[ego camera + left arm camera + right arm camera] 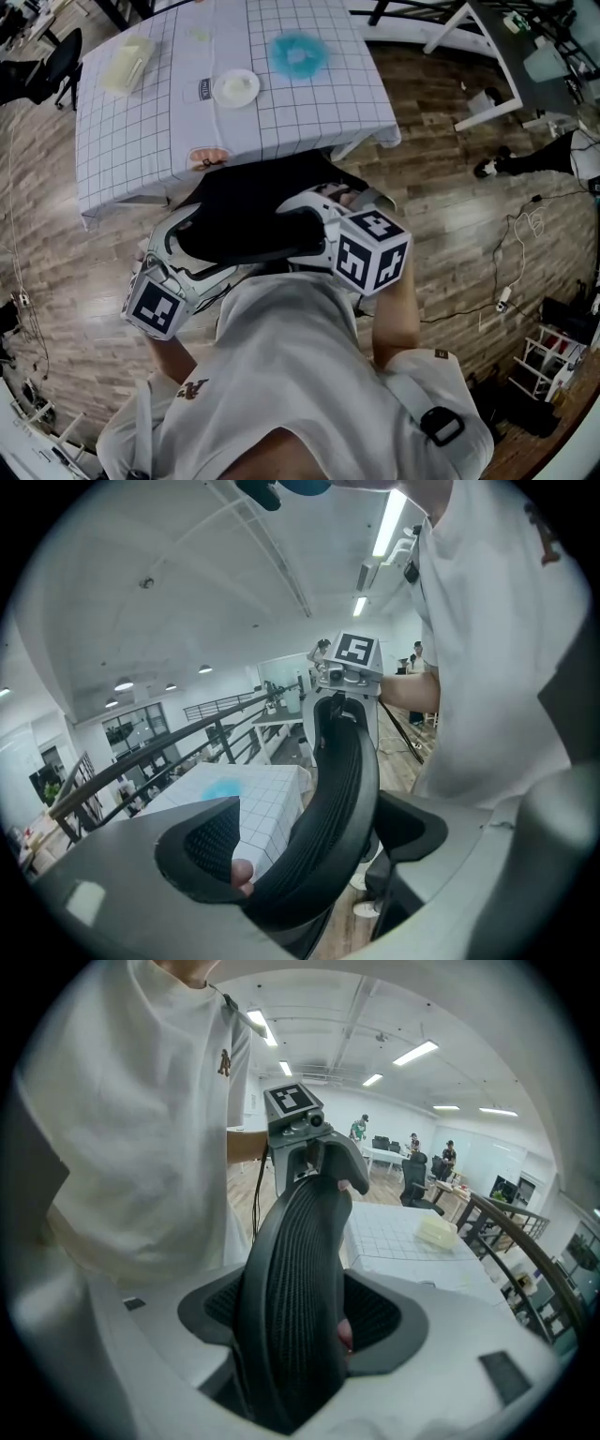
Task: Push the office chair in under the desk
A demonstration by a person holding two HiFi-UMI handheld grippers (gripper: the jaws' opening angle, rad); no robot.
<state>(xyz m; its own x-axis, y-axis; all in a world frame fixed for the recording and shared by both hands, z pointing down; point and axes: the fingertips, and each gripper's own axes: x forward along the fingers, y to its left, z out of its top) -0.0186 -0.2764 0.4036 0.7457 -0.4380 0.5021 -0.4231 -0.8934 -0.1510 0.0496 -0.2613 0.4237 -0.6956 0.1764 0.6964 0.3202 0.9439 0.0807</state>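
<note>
Jaws (left gripper point(309, 846), right gripper point(300, 1321)) seemingly clamp backrest point(244, 216).

Of the office chair point(246, 225), seat and base are out of sight — covered by its own backrest and the table point(141, 141), whose far edge the head view's top cuts off.

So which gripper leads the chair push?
Right, narrowly: the right gripper clamps the chair back squarely, table ahead; the left gripper holds its other end at a slant. Probably push with both.
</note>
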